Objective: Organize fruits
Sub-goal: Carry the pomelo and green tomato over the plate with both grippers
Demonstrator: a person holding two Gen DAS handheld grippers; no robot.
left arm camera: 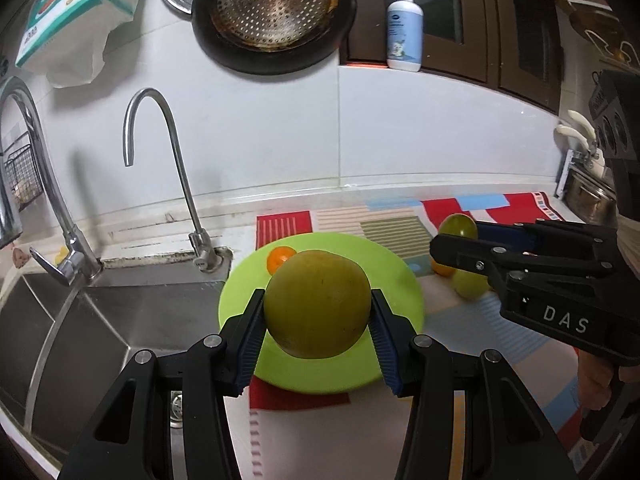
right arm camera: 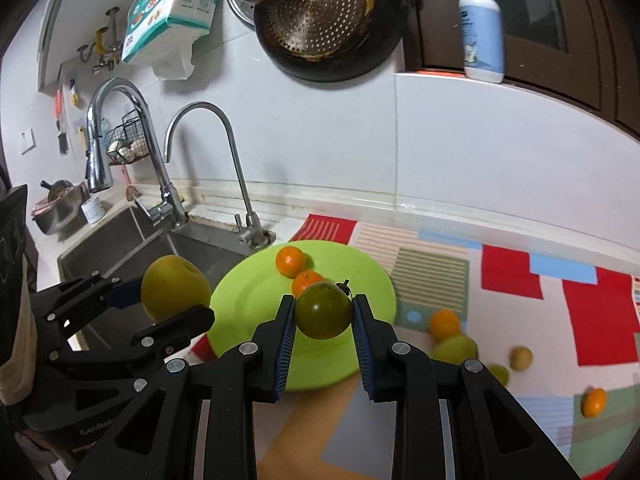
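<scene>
Landmark: green plate [right arm camera: 256, 304], lying on the patterned mat [right arm camera: 512, 280] just beside the sink [left arm camera: 132, 320].

Left gripper [left arm camera: 318, 312]: jaws pinching the big yellow-green fruit [left arm camera: 318, 304] across its widest part; blue pads press on both sides. From the right wrist view this fruit [right arm camera: 174, 286] hangs off the plate's sink-side edge, over the basin corner.

Right gripper [right arm camera: 323, 312]: jaws pinching the small dark-green fruit [right arm camera: 323, 310], stem nub up at its far side. It hangs above the plate's near half, in front of the two oranges.

Key relation: both fruits are carried clear of the plate. The right one appears already over it; the left one looks short of it on the sink side. Judged: the right hand is nearer a drop, the left needs to travel toward the plate's centre.

Long axis: neither fruit has one to speak of; both are roundish, so grip angle matters little.

On the plate: two small oranges [right arm camera: 290, 260] at its far side, touching or nearly so.

Off the plate, on the mat's side away from the sink: one orange [right arm camera: 444, 324] against a pale green fruit [right arm camera: 456, 348], two small yellowish ones [right arm camera: 520, 358], a further orange [right arm camera: 594, 402] well apart.

Look of the held fruit: large one matte, dull yellow-green, faint specks; small one glossy, olive-dark.

Risk, judged: a round fruit could roll off the shallow plate toward the sink.
</scene>
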